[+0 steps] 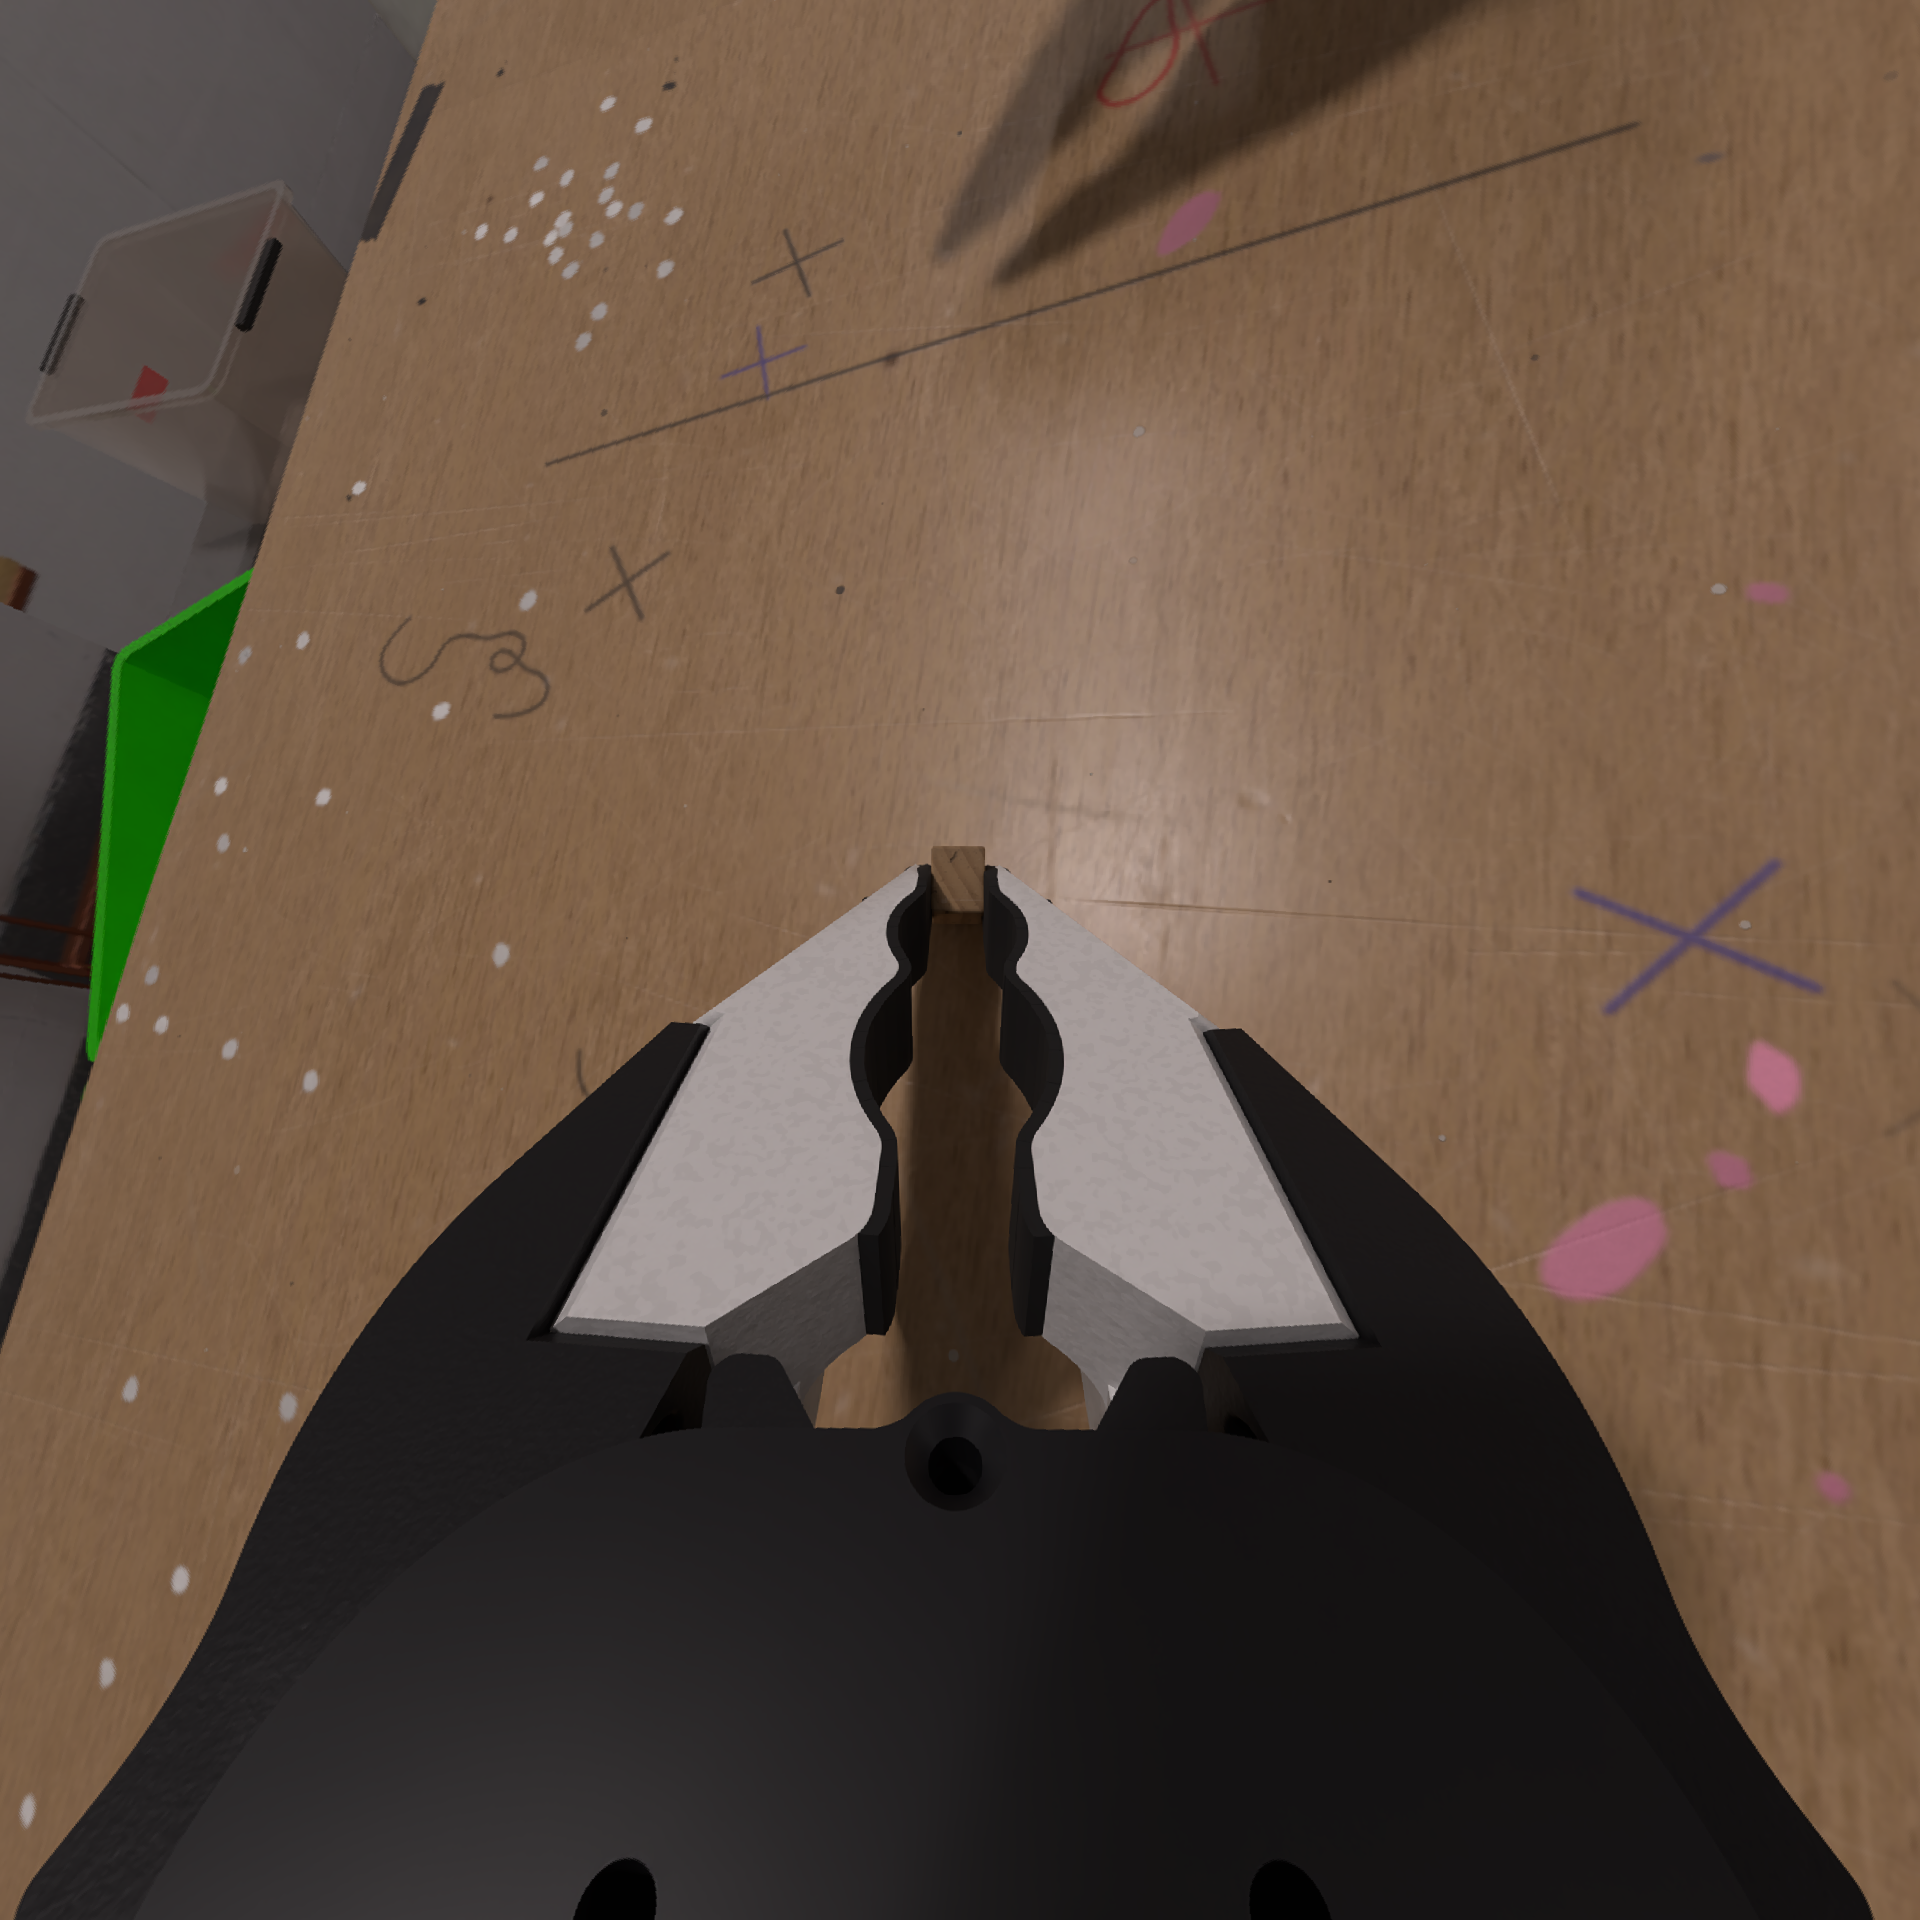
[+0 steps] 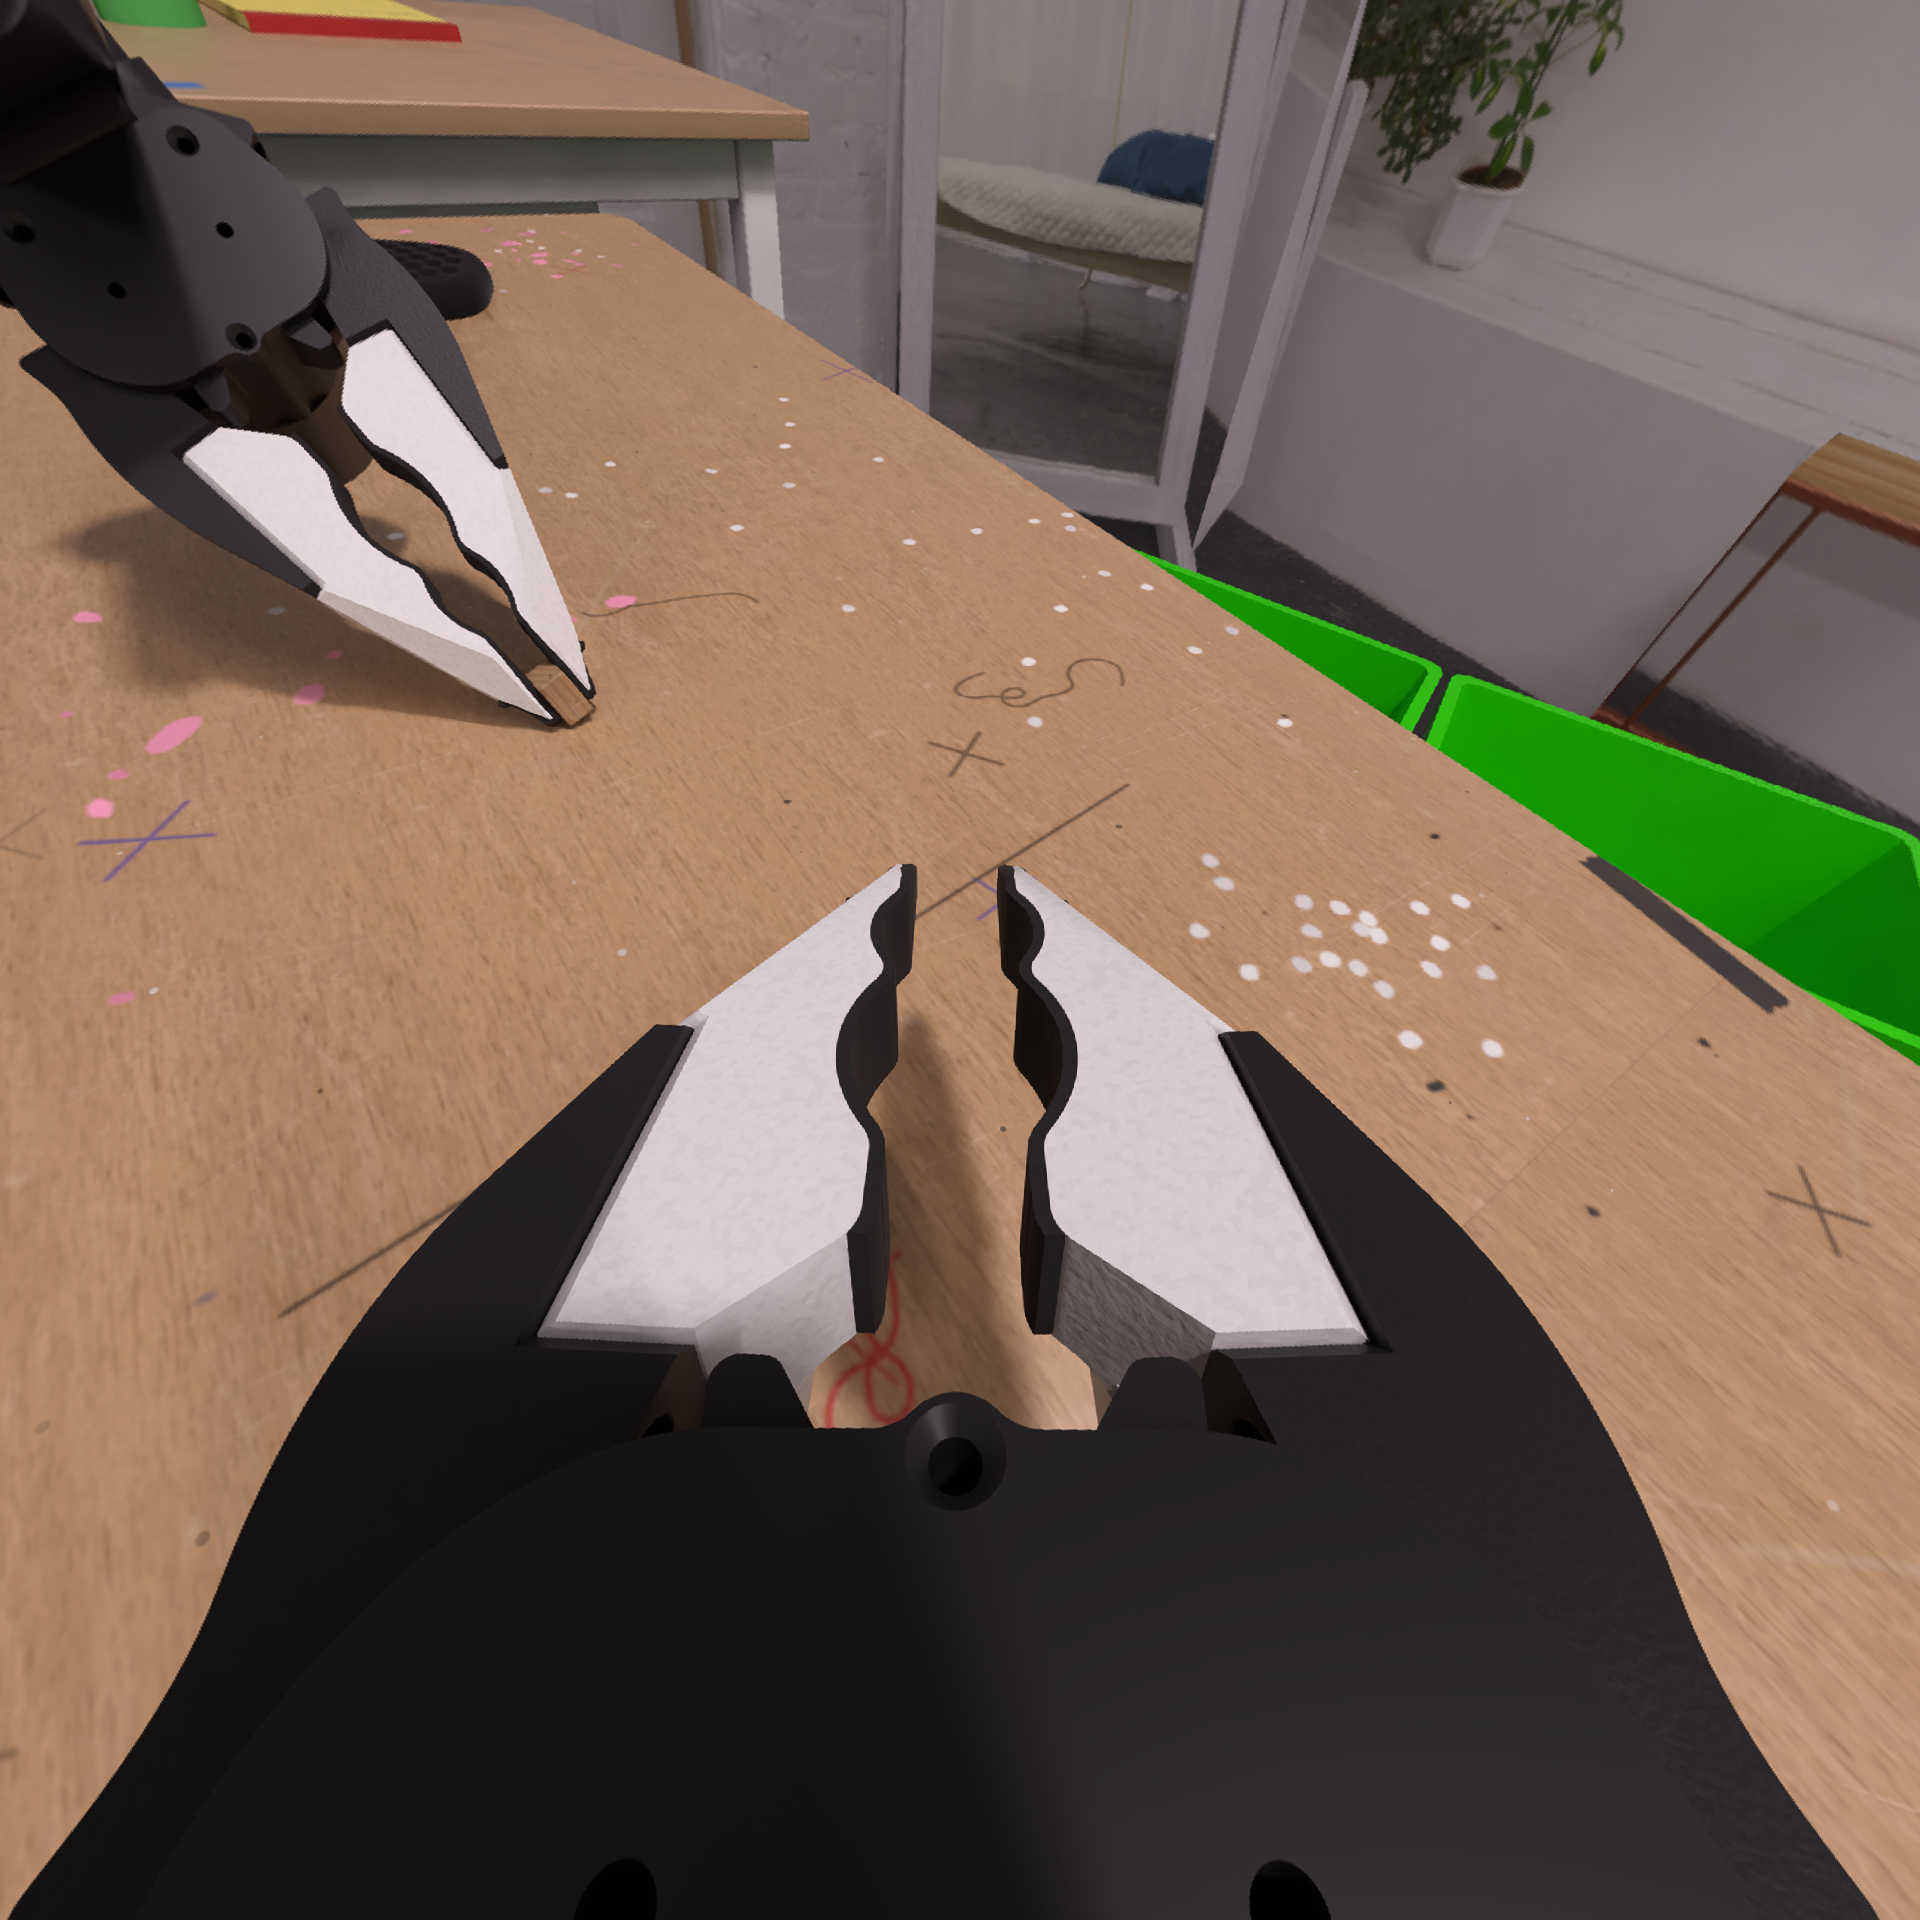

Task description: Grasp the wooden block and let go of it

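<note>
A small wooden block [image 1: 957, 883] sits between the tips of my left gripper [image 1: 957, 896], which is shut on it, low over the wooden table [image 1: 1247, 623]. In the right wrist view the same gripper [image 2: 566, 707] slants down at the upper left with the block [image 2: 561, 697] pinched at its tips, at or just above the table top. My right gripper [image 2: 956, 883] is open and empty, hovering above the table [image 2: 416, 987], well to the right of the block.
The table bears pen marks and paint spots. Green bins [image 2: 1662, 790] stand past its far edge, one also in the left wrist view [image 1: 156, 748]. A clear plastic box [image 1: 177, 312] sits on the floor. A second table [image 2: 499, 104] stands behind.
</note>
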Controlling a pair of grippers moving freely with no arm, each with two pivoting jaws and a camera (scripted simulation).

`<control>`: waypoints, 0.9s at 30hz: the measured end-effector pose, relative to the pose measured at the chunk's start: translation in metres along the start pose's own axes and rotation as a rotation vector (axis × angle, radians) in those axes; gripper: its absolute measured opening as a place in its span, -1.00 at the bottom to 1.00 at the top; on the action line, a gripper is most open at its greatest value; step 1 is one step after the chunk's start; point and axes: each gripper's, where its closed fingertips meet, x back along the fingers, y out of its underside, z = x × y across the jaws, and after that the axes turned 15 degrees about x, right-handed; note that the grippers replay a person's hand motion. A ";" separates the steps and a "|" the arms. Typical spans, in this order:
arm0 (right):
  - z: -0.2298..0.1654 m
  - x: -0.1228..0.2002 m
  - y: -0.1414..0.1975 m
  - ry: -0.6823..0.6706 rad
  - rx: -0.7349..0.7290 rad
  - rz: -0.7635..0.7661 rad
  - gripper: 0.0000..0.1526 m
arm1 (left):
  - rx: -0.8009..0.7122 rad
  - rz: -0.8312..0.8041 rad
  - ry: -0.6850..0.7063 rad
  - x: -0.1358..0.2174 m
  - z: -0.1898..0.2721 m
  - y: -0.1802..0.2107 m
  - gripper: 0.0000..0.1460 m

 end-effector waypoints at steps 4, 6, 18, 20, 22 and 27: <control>0.006 0.001 0.001 0.011 -0.031 0.008 -0.80 | 0.008 0.015 0.018 -0.001 -0.001 -0.001 -0.88; 0.011 0.001 0.001 0.016 -0.063 0.018 -0.80 | 0.007 0.020 0.022 -0.001 -0.001 -0.001 -0.88; 0.025 0.005 -0.011 0.024 -0.167 0.144 -0.77 | 0.113 0.175 0.033 0.011 -0.009 -0.023 -0.47; 0.016 0.004 -0.016 0.013 -0.116 0.139 -0.77 | 0.154 0.234 0.016 0.017 -0.014 -0.030 -0.44; 0.005 0.004 -0.021 0.005 -0.060 0.133 -0.77 | 0.191 0.254 0.007 0.021 -0.018 -0.032 -0.43; -0.014 0.010 -0.025 -0.020 0.052 0.111 -0.78 | 0.192 0.241 -0.031 0.021 -0.022 -0.028 -0.45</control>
